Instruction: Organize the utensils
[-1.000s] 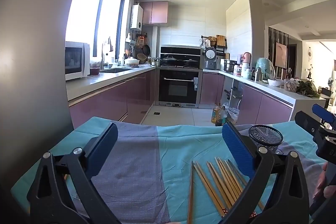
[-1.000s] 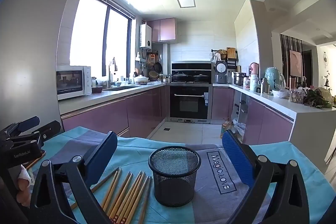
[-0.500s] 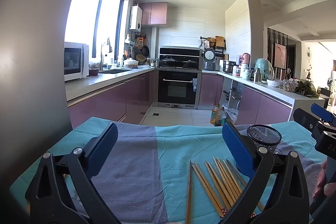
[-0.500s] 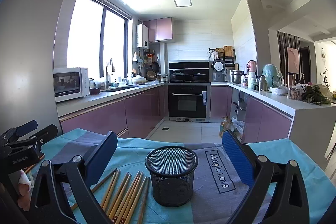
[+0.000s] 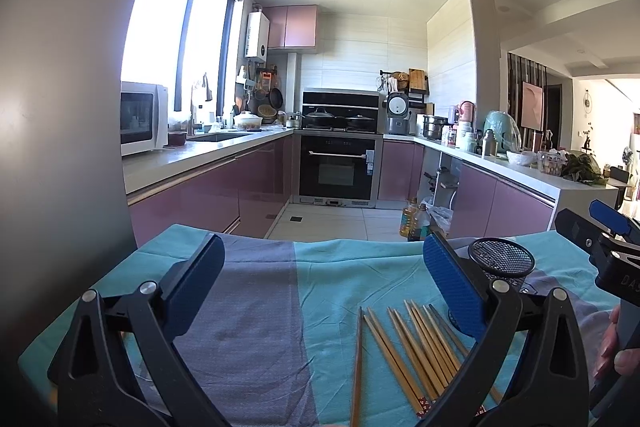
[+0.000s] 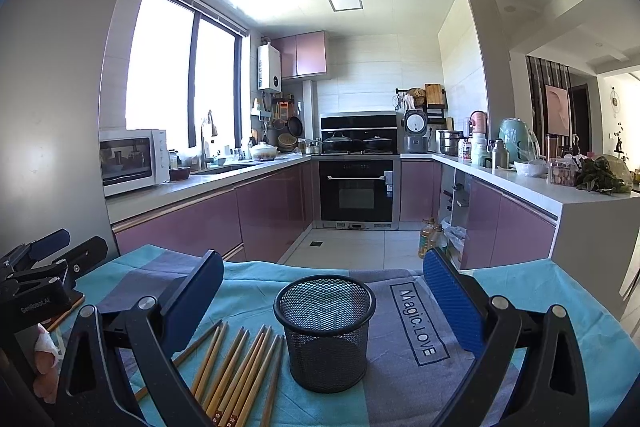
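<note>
Pictured in a sunlit kitchen of mauve cabinets: a table under a teal-and-grey striped cloth (image 6: 400, 367), printed "Magic.LOVE" at its right. Stood upright near the cloth's middle, a round black wire-mesh cup (image 6: 326, 331), empty as far as could be seen. Spread flat just left of it, a loose fan of bamboo chopsticks (image 6: 240, 363), the nearest one just beside the cup's base, whether touching not clear; none yet in the cup.

Held low over the near edge, the left gripper (image 5: 320, 291), blue-padded jaws spread wide and gripping nothing, chopsticks lying below and to its right. Held likewise, the right gripper (image 6: 322, 301), jaws equally wide and empty, framing the mesh cup between them.

Long axes ran mostly near to far, the far ends fanning rightward in the right wrist view; patterned ends lay near, plain ends far. One stray stick (image 5: 356, 367) lay apart at the left of the bundle, angled across the rest.

Likely step in hand: a first pick. Best done by closing across a stick's width around mid-length, lifting one or two only, then tipping upright before lowering into the cup. Risk judged: thin sticks rolling on cloth, or the light cup tipping if nudged.
</note>
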`<state>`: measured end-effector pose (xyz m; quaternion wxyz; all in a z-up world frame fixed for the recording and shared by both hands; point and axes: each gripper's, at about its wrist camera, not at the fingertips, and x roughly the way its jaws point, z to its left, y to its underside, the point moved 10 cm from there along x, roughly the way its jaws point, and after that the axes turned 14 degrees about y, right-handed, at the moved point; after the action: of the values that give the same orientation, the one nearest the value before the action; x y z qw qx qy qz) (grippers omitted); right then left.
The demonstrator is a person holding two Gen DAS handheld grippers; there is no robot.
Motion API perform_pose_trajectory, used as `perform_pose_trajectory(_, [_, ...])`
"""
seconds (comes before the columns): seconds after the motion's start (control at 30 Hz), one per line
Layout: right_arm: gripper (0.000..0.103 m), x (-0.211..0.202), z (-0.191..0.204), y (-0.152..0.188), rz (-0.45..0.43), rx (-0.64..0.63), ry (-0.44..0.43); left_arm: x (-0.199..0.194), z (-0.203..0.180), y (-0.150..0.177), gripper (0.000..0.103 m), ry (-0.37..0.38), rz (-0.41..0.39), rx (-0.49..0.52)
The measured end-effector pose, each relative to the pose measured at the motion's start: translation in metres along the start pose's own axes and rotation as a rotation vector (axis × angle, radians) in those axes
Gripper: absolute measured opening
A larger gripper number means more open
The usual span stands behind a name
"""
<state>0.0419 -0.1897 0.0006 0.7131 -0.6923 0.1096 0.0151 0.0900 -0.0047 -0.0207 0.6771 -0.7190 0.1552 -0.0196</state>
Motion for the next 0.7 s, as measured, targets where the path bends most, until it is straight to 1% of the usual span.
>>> perform_pose_trajectory(0.7, [0.097, 0.0017, 0.0001, 0.0018, 0.0, 0.001, 0.002, -0.0011, -0.0016, -0.0022, 0.098, 0.001, 0.003, 0.0])
